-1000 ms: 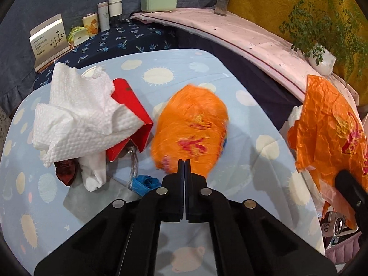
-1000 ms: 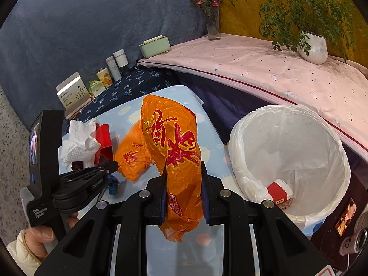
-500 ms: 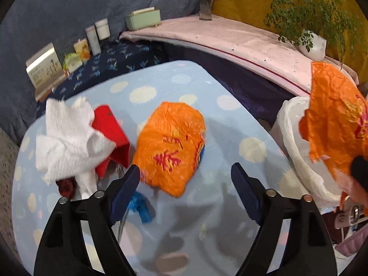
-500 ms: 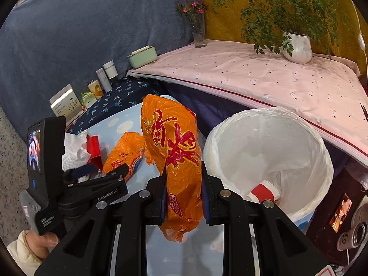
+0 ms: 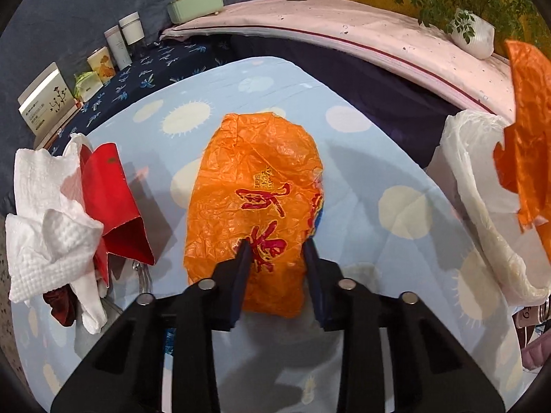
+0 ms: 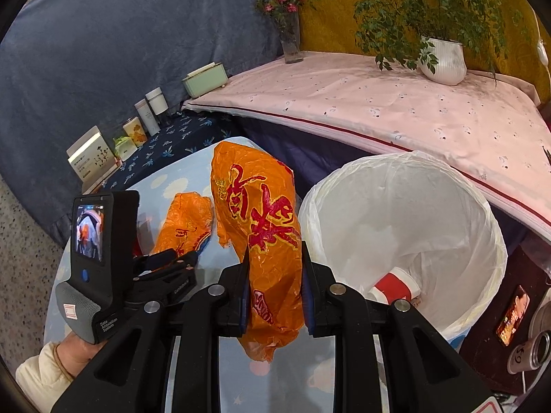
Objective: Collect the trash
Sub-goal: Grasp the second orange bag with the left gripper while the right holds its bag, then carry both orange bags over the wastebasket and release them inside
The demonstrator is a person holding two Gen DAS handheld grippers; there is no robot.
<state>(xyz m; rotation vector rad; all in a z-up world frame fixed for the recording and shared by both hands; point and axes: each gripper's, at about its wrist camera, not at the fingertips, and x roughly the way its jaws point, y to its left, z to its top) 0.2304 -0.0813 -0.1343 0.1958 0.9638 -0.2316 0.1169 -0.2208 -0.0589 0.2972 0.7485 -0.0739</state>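
Left wrist view: the left gripper (image 5: 275, 246) points steeply down at the pale blue spotted table (image 5: 372, 158), its jaws closing on the near end of a crumpled orange bag (image 5: 253, 186) that lies flat there; the 2 black fingers (image 5: 241, 258) press into the plastic on either side. Only this view shows the other trash at the left edge of the table: a wad of white paper towel (image 5: 44, 220) lying against a red paper carton (image 5: 110, 203), with a dark red scrap (image 5: 62, 306) below them. At the right edge hangs part of a second orange bag (image 5: 527, 137) in front of the white bin liner (image 5: 482, 213).

Right wrist view: the right gripper (image 6: 274, 258) is clamped on that second orange bag (image 6: 265, 227), held upright off the table beside the rim of the lined trash bin (image 6: 413, 179). Only here can the bin's inside be seen: 1 red and white paper cup (image 6: 396, 282) lies at the bottom. The left gripper (image 6: 179, 258) appears from the side, tilted down onto the first orange bag (image 6: 186, 220), its handle gripped by a hand (image 6: 74, 351) in a cream sleeve (image 6: 38, 371). A potted plant (image 6: 444, 58) and a flower vase (image 6: 291, 41) stand on the pink-covered surface (image 6: 378, 103) behind.
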